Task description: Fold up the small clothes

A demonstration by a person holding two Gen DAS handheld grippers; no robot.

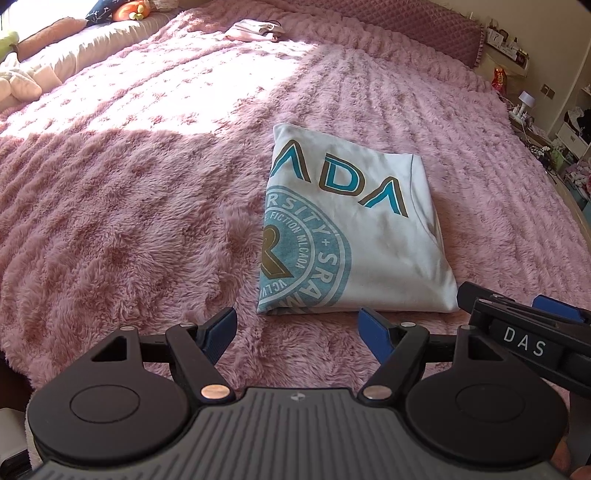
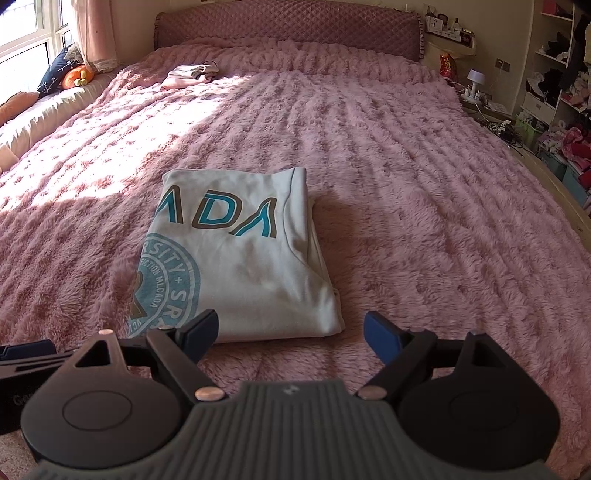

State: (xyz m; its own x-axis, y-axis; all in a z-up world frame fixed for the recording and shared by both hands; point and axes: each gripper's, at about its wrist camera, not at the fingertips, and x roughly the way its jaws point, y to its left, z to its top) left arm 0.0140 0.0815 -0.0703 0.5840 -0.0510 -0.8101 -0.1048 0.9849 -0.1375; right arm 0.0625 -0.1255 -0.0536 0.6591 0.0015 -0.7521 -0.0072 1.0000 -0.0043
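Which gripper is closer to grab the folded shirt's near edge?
Probably the right gripper: its open jaws frame the near corner of the folded shirt, one finger overlapping the edge. The left gripper, also open, sits just short of it.

Fluffy pink bedspread, quilted headboard, orange plush toy

The folded shirt was pale white with teal letters edged in brown and a teal round seal. The shaggy blanket under it was dusty pink with ridged stripes. Both the left gripper and the right gripper were black with blue pads.
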